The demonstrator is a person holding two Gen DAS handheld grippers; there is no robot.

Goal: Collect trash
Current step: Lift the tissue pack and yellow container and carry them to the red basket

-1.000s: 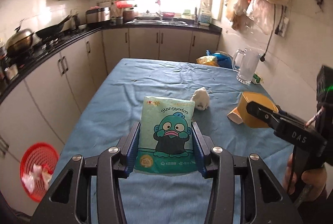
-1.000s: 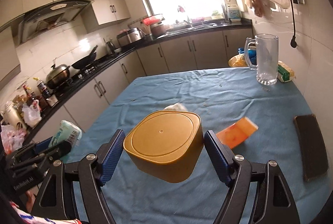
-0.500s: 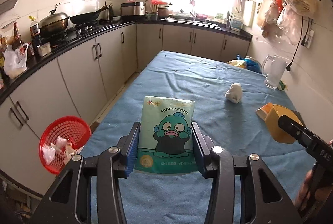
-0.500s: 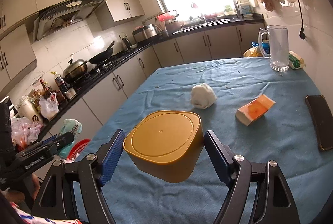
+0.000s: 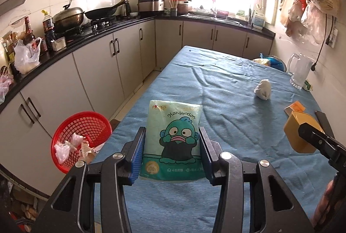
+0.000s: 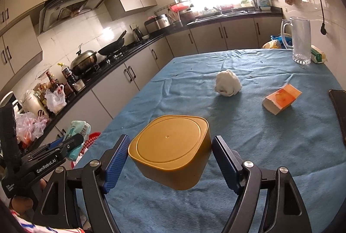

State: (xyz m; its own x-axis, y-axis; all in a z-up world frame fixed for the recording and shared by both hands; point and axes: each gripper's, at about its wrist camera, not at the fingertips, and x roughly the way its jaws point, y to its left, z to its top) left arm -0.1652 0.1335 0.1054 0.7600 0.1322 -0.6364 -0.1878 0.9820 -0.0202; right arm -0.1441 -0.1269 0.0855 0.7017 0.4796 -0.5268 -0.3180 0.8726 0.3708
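Red basket (image 5: 81, 140) looms nearer than before; tissue pack (image 5: 173, 140) stays gripped.

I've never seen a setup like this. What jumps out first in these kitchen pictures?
Probably the two things held up over the blue table: a green tissue pack with a cartoon fish, clamped in the left tool, and a mustard-yellow tub between the right tool's blue pads. Next, the red basket of crumpled scraps on the floor, left of the table.
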